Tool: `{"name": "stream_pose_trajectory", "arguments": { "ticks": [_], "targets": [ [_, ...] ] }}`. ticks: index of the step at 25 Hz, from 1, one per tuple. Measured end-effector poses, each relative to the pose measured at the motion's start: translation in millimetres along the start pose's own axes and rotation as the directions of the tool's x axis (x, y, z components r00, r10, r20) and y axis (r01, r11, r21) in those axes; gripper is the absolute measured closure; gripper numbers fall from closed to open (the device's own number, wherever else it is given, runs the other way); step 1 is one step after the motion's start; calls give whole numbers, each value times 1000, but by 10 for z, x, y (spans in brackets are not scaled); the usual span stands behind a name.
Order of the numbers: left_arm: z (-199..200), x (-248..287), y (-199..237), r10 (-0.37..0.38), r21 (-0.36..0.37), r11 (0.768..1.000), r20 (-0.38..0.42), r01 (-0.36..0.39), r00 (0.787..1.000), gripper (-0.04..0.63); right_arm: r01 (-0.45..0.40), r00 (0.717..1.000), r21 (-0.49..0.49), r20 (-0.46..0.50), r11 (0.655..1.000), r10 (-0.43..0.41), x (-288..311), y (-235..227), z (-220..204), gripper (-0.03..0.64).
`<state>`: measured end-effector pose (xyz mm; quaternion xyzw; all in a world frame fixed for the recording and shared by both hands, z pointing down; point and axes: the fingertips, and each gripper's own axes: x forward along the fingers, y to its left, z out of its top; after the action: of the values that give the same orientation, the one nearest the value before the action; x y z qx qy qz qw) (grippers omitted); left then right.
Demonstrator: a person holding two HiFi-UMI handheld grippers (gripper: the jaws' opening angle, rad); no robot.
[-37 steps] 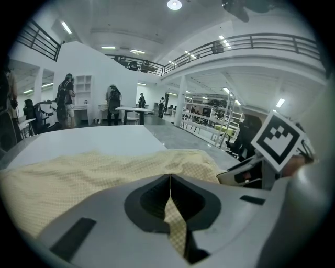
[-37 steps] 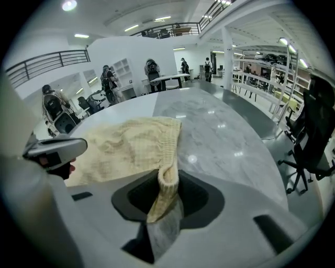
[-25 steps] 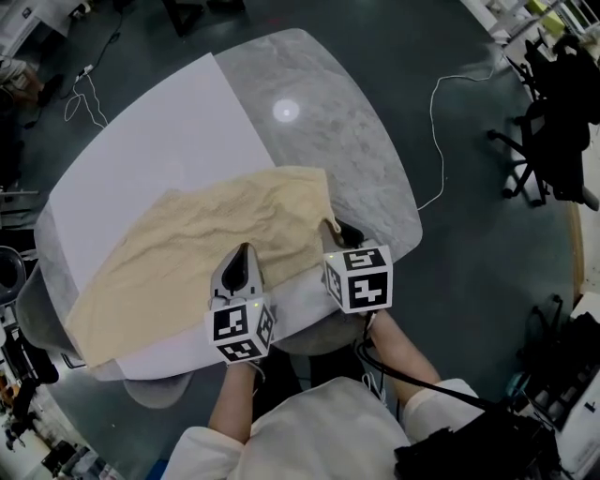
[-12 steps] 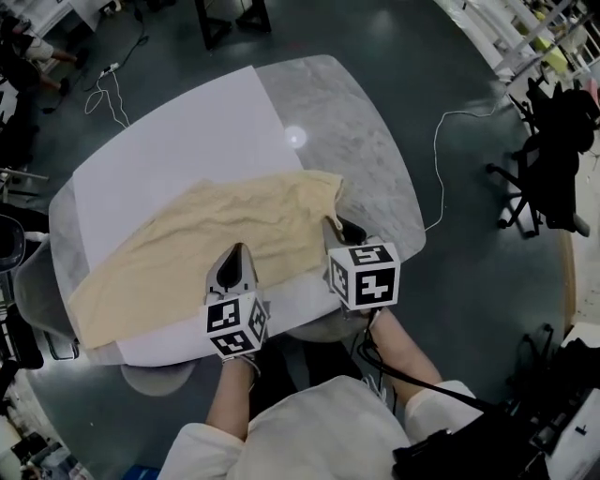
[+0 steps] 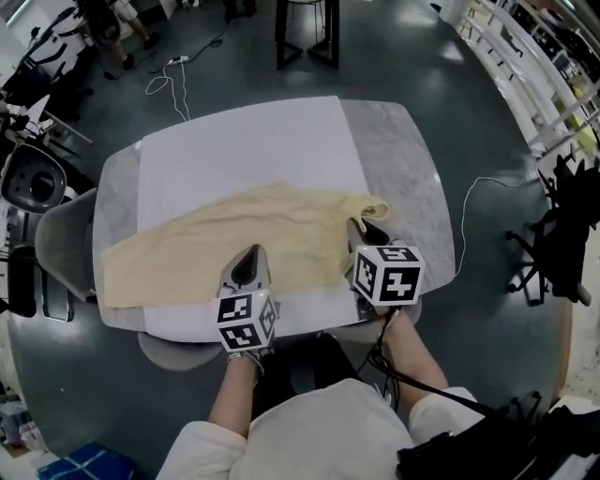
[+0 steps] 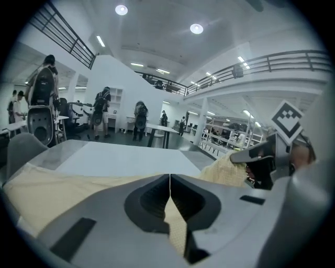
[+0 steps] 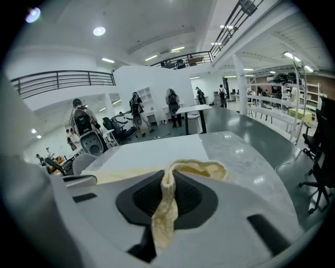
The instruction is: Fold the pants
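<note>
Beige pants [image 5: 216,248] lie spread across a white sheet [image 5: 244,150], from the table's left edge to its right side. My left gripper [image 5: 249,255] is at their near edge, its jaws shut with cloth [image 6: 175,225] pinched between them. My right gripper [image 5: 359,228] holds the right end, where the fabric bunches up [image 5: 373,208]. In the right gripper view a twisted strip of the pants [image 7: 166,209] runs through the shut jaws of the right gripper [image 7: 168,180], and a loop [image 7: 201,168] stands above them. The left gripper view shows the left gripper [image 6: 170,180] and the right gripper [image 6: 267,162] beside it.
The sheet covers part of a grey marble table [image 5: 403,159]. Chairs [image 5: 66,244] stand at the table's left, a stool [image 5: 305,28] beyond it, and a cable [image 5: 478,187] lies on the floor at right. People stand far off in the hall [image 7: 137,112].
Both grippers have risen and moved across the table with the pants' near edge still clamped. The cloth has come along with them, and the head view has swung.
</note>
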<state>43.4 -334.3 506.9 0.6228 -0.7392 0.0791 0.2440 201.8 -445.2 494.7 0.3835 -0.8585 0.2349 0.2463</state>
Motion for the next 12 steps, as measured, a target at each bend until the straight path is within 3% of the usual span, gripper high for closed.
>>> {"name": "stream_pose_trajectory", "arguments": {
  "ticks": [12],
  "targets": [
    [290,-1059,1591,206,-115,974,71,-197,976,586,-164,986,-151,-3,975,165,212,1772,446,583]
  ]
}}
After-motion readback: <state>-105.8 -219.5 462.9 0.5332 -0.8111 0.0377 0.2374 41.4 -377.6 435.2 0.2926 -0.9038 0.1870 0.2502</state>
